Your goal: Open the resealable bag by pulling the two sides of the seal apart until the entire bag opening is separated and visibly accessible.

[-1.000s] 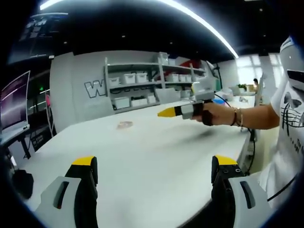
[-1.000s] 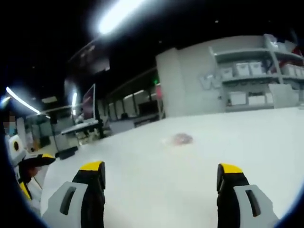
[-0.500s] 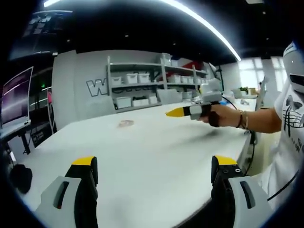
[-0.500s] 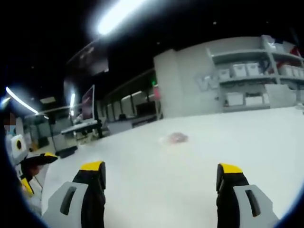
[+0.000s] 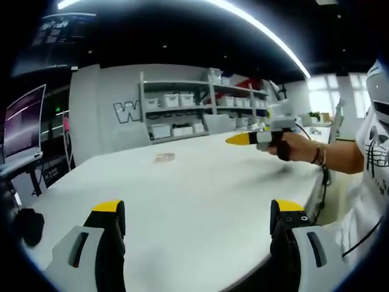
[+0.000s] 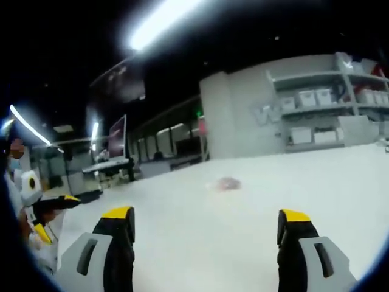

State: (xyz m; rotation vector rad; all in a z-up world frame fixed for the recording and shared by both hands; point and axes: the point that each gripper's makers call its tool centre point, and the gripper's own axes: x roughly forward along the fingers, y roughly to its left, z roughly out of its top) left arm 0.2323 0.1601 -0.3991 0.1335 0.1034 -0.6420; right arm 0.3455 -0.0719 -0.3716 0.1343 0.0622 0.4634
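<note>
A small clear resealable bag [image 5: 163, 158] with pinkish contents lies flat on the white table [image 5: 200, 188], far from both grippers; in the right gripper view the bag [image 6: 226, 183] sits at mid-distance. My left gripper [image 5: 197, 210] is open above the table's near edge, nothing between its yellow-tipped jaws. My right gripper [image 6: 206, 219] is open too, with nothing in it. In the left gripper view the right gripper [image 5: 243, 139] hovers over the table's far right side in a person's hand, its tip pointing left. The left gripper [image 6: 45, 213] shows at the left edge of the right gripper view.
Grey shelves [image 5: 194, 109] with white bins stand against the back wall. A monitor [image 5: 24, 125] and desks lie to the left. The person's arm [image 5: 340, 158] and white shirt are at the right of the table.
In the left gripper view the hand-held right gripper has drifted right and slightly up. In the right gripper view the bag sits a little lower. The bag itself lies still.
</note>
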